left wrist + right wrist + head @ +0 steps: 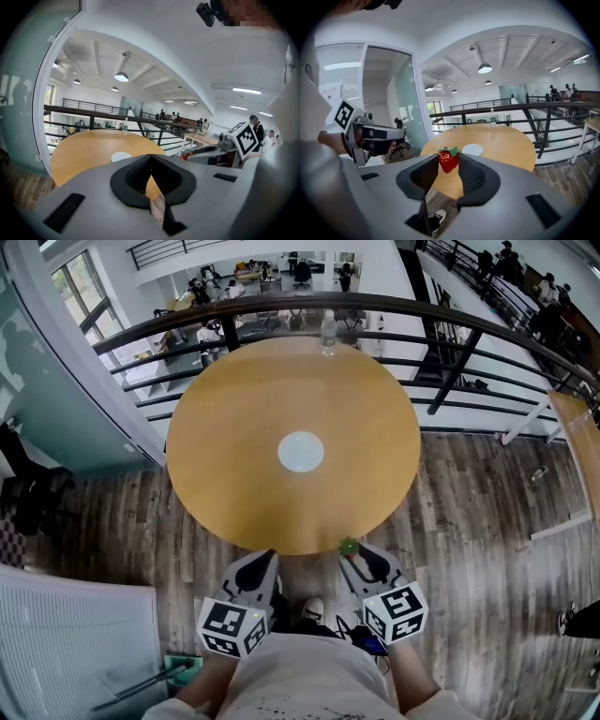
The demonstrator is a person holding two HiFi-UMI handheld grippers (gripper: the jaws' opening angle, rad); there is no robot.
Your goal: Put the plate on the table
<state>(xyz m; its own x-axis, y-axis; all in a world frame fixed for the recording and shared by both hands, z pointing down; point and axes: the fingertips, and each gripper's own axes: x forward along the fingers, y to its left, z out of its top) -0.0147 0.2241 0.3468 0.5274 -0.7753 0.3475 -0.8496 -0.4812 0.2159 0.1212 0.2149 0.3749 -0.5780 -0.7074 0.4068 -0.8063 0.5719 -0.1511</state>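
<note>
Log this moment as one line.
left gripper: shut, empty | right gripper: shut on strawberry | plate: on table centre | bottle: far edge

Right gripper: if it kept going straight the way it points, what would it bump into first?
Probably the round table: the right gripper, shut on a strawberry, points across its near edge toward the white plate. It may ride high enough to clear the tabletop; height is unclear.

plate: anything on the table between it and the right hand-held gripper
Nothing visible: bare table lies between the plate and the right hand-held gripper, though that gripper holds a strawberry.
</note>
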